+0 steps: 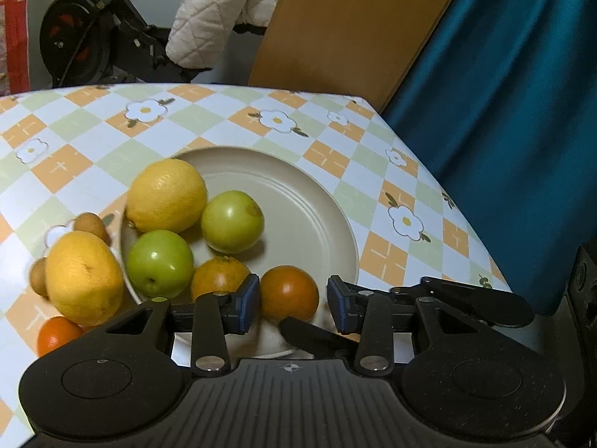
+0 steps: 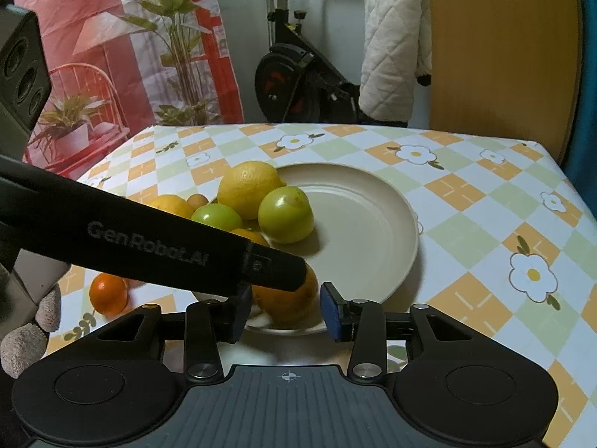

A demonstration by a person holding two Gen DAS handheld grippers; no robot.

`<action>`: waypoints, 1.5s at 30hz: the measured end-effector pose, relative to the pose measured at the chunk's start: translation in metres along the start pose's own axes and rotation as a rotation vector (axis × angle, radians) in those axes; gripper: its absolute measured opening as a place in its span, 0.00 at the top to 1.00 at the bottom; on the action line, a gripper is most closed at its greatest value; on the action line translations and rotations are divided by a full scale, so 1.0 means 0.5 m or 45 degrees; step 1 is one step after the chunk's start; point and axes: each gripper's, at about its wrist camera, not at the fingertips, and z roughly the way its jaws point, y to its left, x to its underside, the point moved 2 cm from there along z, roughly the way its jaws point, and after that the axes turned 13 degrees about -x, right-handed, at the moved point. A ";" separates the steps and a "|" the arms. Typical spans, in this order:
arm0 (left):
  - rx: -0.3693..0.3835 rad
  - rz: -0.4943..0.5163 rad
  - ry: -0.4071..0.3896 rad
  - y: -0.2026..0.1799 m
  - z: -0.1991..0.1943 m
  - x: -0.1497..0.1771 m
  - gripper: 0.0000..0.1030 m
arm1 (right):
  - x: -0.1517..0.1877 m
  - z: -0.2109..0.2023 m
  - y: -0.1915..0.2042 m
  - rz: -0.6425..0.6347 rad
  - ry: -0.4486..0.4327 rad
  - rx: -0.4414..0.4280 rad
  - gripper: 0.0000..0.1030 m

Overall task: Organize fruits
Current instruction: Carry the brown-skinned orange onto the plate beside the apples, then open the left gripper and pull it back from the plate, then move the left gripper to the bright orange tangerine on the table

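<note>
A beige plate (image 1: 335,224) holds a lemon (image 1: 166,194), two green fruits (image 1: 232,221) (image 1: 159,263) and two oranges. One orange (image 1: 289,293) lies at the plate's near rim between the pads of my left gripper (image 1: 293,304). The left pad is beside the orange and a gap shows at the right pad, so the gripper is open. In the right wrist view my right gripper (image 2: 285,310) straddles an orange (image 2: 287,298) with a sliver of gap at the right pad. A finger of the left gripper (image 2: 149,242) crosses above that orange.
Off the plate to the left lie a second lemon (image 1: 84,278), small brown fruits (image 1: 91,226) and a small orange (image 2: 108,293). The checked tablecloth (image 2: 485,224) ends at an edge on the right, by a teal curtain (image 1: 503,93) and a wooden board (image 1: 354,26).
</note>
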 end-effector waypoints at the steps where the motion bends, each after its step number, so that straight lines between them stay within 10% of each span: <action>1: -0.004 -0.003 -0.008 0.003 -0.007 -0.001 0.59 | -0.001 -0.003 0.002 0.000 -0.007 0.008 0.62; 25: -0.227 -0.144 -0.069 0.216 -0.163 0.034 0.59 | -0.036 0.009 0.128 -0.135 -0.030 -0.128 0.59; 45: -0.205 -0.253 0.017 0.270 -0.142 0.096 0.59 | -0.015 0.086 0.222 -0.241 0.122 -0.256 0.60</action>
